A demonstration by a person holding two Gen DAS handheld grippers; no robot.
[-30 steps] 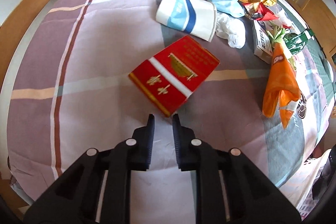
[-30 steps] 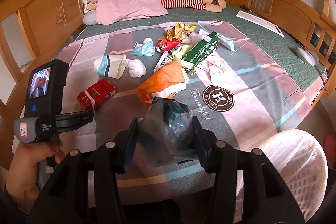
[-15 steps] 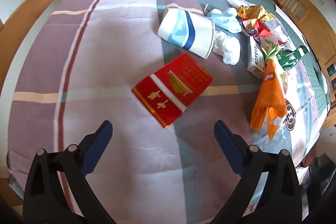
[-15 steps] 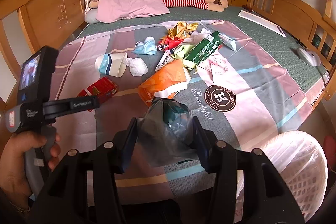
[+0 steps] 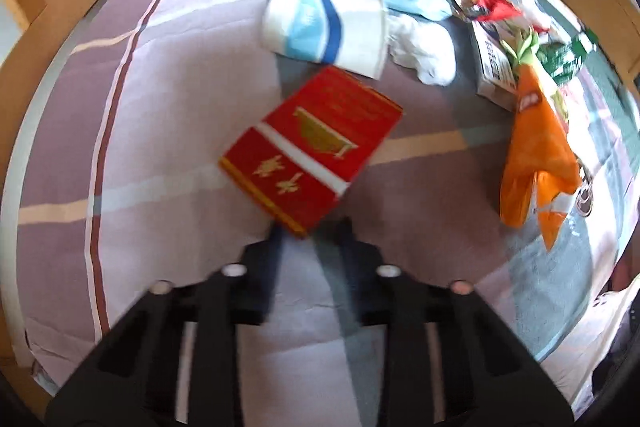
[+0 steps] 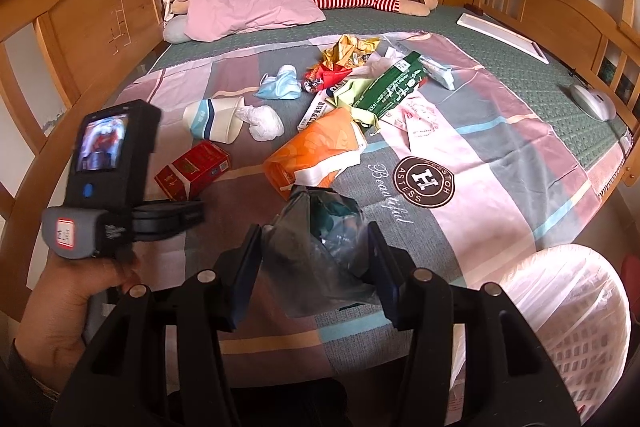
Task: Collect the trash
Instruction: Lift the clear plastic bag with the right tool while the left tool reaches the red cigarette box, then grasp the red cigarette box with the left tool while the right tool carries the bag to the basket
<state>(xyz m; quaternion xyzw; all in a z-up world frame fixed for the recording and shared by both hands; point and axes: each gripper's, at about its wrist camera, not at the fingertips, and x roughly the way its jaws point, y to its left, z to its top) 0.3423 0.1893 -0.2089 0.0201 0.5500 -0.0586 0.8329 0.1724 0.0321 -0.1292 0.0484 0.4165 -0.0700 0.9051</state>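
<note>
Most trash remains on the bed (image 6: 500, 163) as the right gripper (image 6: 316, 259) clamps a crumpled plastic bag (image 6: 320, 251) at lower centre while the left gripper (image 5: 310, 227) fingers are closing, empty, just short of a red box (image 5: 312, 143).

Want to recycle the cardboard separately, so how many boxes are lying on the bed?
2. The red box lies near the left gripper, apart from the pile. The white box with printed text sits partly under the wrappers beside the orange bag. The pile may hide more.

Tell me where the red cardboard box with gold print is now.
The red cardboard box with gold print lies flat on the striped bedsheet, in front of the left gripper. The fallen white and blue paper cup lies beyond it.
</note>
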